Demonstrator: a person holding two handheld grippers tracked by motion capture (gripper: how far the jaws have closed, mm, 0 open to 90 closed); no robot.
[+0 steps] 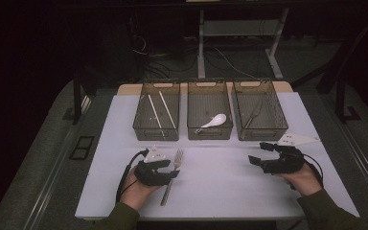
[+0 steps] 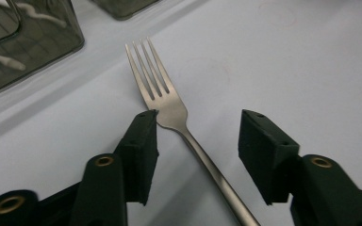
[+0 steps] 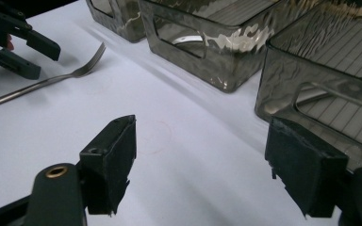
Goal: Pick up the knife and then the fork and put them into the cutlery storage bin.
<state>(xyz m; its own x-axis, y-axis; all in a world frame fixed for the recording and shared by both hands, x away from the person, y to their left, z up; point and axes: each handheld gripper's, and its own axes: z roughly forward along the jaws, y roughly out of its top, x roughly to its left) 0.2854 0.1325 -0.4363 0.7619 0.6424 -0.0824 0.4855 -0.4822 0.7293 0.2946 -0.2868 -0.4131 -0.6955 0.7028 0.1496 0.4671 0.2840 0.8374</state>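
Both hands low, L tool [image 2: 198,134] straddling fork [image 2: 169,106]

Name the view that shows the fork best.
The left gripper view: the fork lies close up between the open tongs, tines and neck sharp. The high view shows it small beside the left hand; the right gripper view shows it far off at upper left.

A lab: dark room, white table [image 1: 230,191], cables [image 1: 172,55] on floor
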